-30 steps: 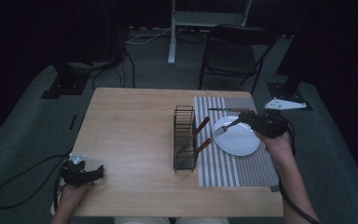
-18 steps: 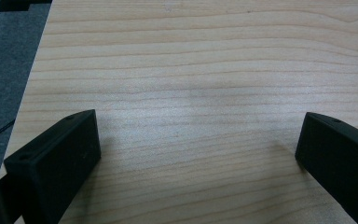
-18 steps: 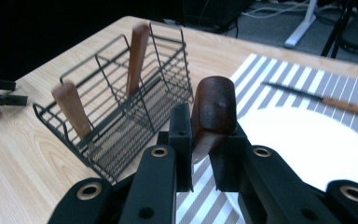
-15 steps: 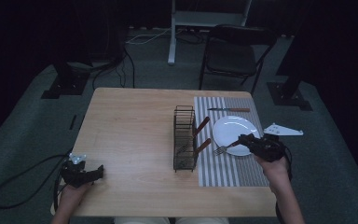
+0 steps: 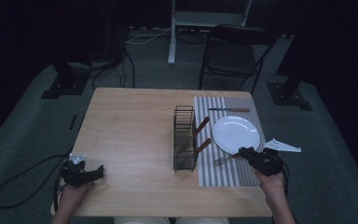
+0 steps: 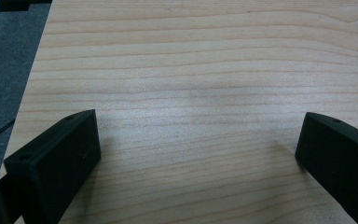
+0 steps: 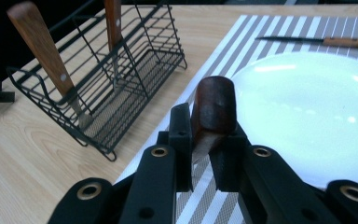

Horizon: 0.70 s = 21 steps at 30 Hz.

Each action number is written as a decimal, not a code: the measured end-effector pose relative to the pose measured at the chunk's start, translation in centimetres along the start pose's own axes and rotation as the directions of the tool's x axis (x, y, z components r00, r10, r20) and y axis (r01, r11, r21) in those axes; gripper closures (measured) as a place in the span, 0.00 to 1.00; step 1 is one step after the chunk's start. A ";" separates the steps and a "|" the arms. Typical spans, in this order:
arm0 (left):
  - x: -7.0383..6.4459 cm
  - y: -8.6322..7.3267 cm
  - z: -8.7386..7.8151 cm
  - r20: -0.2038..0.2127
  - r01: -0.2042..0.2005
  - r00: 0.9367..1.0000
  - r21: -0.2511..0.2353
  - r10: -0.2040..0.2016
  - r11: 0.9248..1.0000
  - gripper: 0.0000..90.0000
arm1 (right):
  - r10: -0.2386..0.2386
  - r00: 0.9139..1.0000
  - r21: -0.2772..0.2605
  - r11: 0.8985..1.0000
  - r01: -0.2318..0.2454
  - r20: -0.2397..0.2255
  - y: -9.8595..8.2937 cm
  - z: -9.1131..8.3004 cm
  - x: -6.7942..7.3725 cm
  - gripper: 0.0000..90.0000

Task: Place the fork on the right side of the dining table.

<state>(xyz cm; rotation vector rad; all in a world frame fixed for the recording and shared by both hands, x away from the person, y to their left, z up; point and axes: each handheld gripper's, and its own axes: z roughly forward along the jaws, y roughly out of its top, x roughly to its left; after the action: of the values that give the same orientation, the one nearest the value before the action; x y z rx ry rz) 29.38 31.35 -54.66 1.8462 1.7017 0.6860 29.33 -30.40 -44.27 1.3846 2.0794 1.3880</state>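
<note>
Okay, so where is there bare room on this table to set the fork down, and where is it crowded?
The widest free patch is the bare wood between the wire rack and the left gripper. The striped mat is also bare near its front edge. It is crowded around the plate, with the knife behind it and the right gripper holding the fork.

1 plate [image 5: 236, 133], 1 rack [image 5: 184, 138], 1 knife [image 5: 228, 110].

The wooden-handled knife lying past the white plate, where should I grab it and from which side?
Grip the wooden-handled knife by its brown handle, the right-hand end. It lies flat on the striped placemat, clear of the white plate, so probably come straight down from above with the fingers straddling the handle crosswise.
</note>
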 end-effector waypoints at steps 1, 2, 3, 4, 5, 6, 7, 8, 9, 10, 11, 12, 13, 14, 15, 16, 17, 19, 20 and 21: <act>0.0 0.0 0.0 0.000 0.000 1.000 0.000 0.000 1.000 0.00 | 0.000 1.000 0.000 1.000 0.000 0.000 0.0 0.0 0.0 0.89; 0.0 0.0 0.0 0.000 0.000 1.000 0.000 0.000 1.000 0.00 | 0.006 1.000 -0.011 1.000 -0.006 -0.002 -0.2 0.0 -0.1 0.89; 0.0 0.0 0.0 0.000 0.000 1.000 0.000 0.000 1.000 0.00 | 0.021 1.000 -0.019 1.000 -0.021 -0.001 -0.5 -0.2 -0.2 0.89; 0.0 0.0 0.0 0.000 0.001 1.000 0.000 -0.001 1.000 0.00 | 0.030 1.000 -0.025 0.999 -0.030 -0.001 -0.6 -0.2 -0.3 0.89; 0.0 0.0 0.0 0.000 0.000 1.000 0.000 0.000 1.000 0.00 | 0.041 0.999 -0.029 0.999 -0.041 0.001 -0.8 -0.3 -0.3 0.89; 0.0 0.0 0.0 0.000 0.000 1.000 0.000 0.000 1.000 0.00 | 0.048 0.999 -0.033 0.998 -0.048 0.001 -1.0 -0.4 -0.4 0.89; 0.0 0.0 0.0 0.000 0.000 1.000 0.002 0.000 1.000 0.00 | 0.061 0.998 -0.040 0.997 -0.061 -0.005 -1.1 -0.5 -0.5 0.89; 0.0 0.0 0.0 0.000 0.000 1.000 0.002 0.000 1.000 0.00 | 0.084 0.996 -0.047 0.995 -0.085 -0.023 -1.3 -0.6 -0.6 0.89; 0.0 0.0 0.0 0.000 0.002 1.000 0.000 -0.002 1.000 0.00 | 0.110 0.993 -0.062 0.992 -0.113 -0.051 -1.4 -0.7 -0.9 0.89; 0.0 0.0 0.0 0.000 0.002 1.000 0.000 -0.002 1.000 0.00 | 0.115 0.992 -0.063 0.991 -0.118 -0.055 -1.5 -0.8 -1.0 0.89; 0.0 0.0 0.0 0.000 0.002 1.000 0.000 -0.002 1.000 0.00 | 0.115 0.992 -0.063 0.991 -0.118 -0.055 -1.5 -0.8 -1.0 0.89; 0.0 0.0 0.0 0.000 0.002 1.000 0.000 -0.002 1.000 0.00 | 0.098 0.995 -0.057 0.993 -0.099 -0.023 -1.8 -0.7 -1.0 0.89; 0.0 0.0 0.0 0.000 0.002 1.000 0.000 -0.002 1.000 0.00 | 0.112 0.993 -0.054 0.992 -0.113 -0.033 -1.9 -0.7 -1.1 0.89; 0.0 0.0 0.0 0.000 0.002 1.000 0.001 -0.002 1.000 0.00 | 0.119 0.992 -0.059 0.991 -0.121 -0.034 -2.0 -0.7 -1.2 0.89; 0.0 0.0 0.0 0.000 0.002 1.000 0.000 -0.002 1.000 0.00 | 0.120 0.992 -0.063 0.991 -0.122 -0.035 -2.2 -0.8 -1.3 0.89; 0.0 0.0 0.0 0.000 0.002 1.000 0.000 -0.002 1.000 0.00 | 0.125 0.992 -0.068 0.990 -0.127 -0.037 -2.4 -0.8 -1.3 0.89; 0.0 0.0 0.0 0.000 0.002 1.000 0.000 -0.002 1.000 0.00 | 0.125 0.992 -0.068 0.990 -0.127 -0.037 -2.4 -0.8 -1.3 0.89; 0.0 0.0 0.0 0.000 0.003 1.000 0.000 -0.003 1.000 0.00 | 0.122 0.993 -0.076 0.990 -0.121 0.000 -3.1 -1.0 -1.7 0.84; 0.0 0.0 0.0 0.000 0.002 1.000 0.000 -0.002 1.000 0.00 | 0.122 0.992 -0.071 0.990 -0.121 0.012 -3.3 -1.0 -2.0 0.82; 0.0 0.0 0.0 0.000 0.002 1.000 0.000 -0.002 1.000 0.00 | 0.124 0.992 -0.065 0.990 -0.122 0.024 -3.5 -1.0 -2.3 0.79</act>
<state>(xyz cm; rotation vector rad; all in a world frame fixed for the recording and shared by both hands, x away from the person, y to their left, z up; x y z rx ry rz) 29.38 31.33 -54.65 1.8439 1.7035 0.6850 27.86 -33.09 -47.30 1.5199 1.9437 1.4603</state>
